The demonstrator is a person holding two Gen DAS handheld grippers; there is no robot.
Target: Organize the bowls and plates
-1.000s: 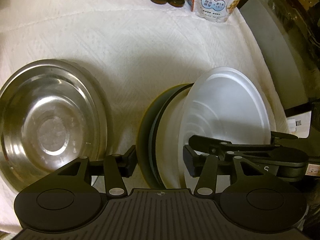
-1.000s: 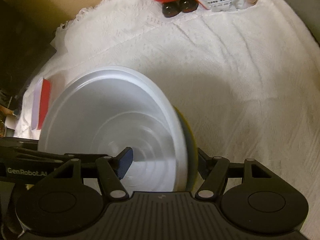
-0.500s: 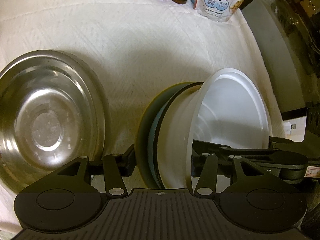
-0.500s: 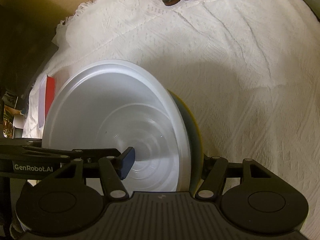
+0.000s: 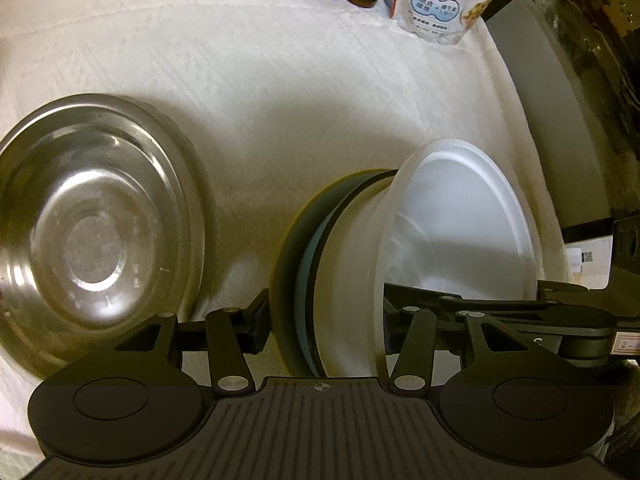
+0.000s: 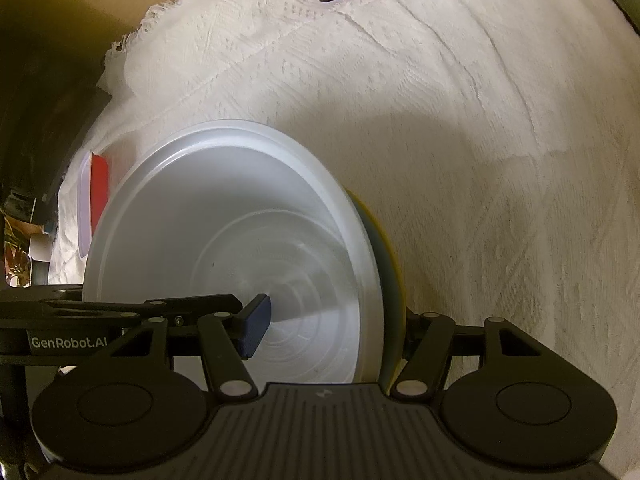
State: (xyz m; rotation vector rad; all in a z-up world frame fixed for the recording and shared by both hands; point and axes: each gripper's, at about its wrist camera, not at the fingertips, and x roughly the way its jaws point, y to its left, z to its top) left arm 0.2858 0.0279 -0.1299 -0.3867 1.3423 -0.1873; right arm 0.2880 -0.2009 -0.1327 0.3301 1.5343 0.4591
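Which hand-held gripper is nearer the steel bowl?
Left. The left hand-held gripper straddles the tilted stack just beside the steel bowl; the right hand-held gripper straddles the stack's far side.

Steel bowls: one steel bowl point(image 5: 96, 232) is lying to the left of the left gripper point(image 5: 324, 326).
Nested dishes: three are standing on edge between its fingers: a white plastic bowl point(image 5: 460, 232), a blue dish point(image 5: 310, 280), a yellow-rimmed dish point(image 5: 286, 264).
Grippers: two are showing, the right gripper point(image 6: 332, 328) too.
Cereal bags: one cereal bag point(image 5: 440, 4) is standing far ahead.
Red containers: one red container point(image 6: 98, 178), ahead-left of the right gripper.
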